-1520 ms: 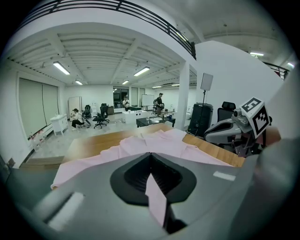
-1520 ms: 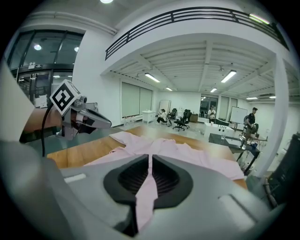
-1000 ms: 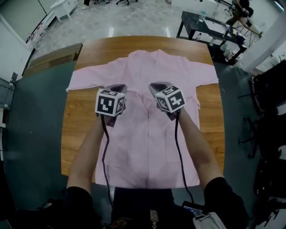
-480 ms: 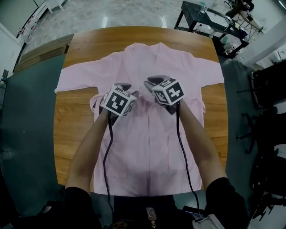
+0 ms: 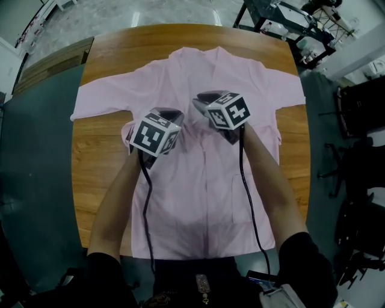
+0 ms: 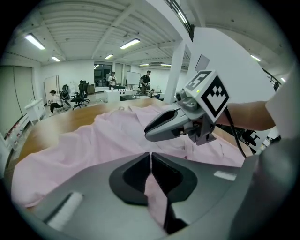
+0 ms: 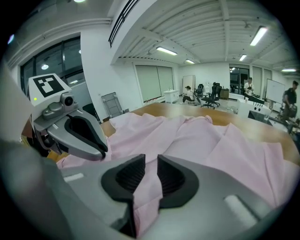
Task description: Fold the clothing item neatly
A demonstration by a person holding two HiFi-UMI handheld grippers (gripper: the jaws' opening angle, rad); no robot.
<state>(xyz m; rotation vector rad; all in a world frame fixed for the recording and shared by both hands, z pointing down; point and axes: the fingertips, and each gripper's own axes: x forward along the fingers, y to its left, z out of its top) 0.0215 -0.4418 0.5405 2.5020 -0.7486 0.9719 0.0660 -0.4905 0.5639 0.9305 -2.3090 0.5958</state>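
Note:
A pale pink shirt (image 5: pixel 198 180) lies spread front-up on the wooden table (image 5: pixel 102 180), collar at the far side and sleeves out to both sides. Both grippers rest on its chest, close together. My left gripper (image 5: pixel 167 113) (image 6: pixel 150 159) has just been closing, and its pads now pinch a raised fold of the pink cloth (image 6: pixel 84 140). My right gripper (image 5: pixel 202 100) (image 7: pixel 151 164) also clamps a fold of shirt fabric (image 7: pixel 211 136) between its ribbed pads. Each gripper shows in the other's view, a hand's width away.
Dark floor surrounds the table on all sides. A black metal rack (image 5: pixel 283 12) stands beyond the far right corner, and dark chairs (image 5: pixel 361 108) stand to the right. A wooden board (image 5: pixel 48 60) lies off the far left corner. People sit at desks far behind.
Both grippers have come down onto the shirt's chest and drawn slightly closer together. The cloth now bunches up around them.

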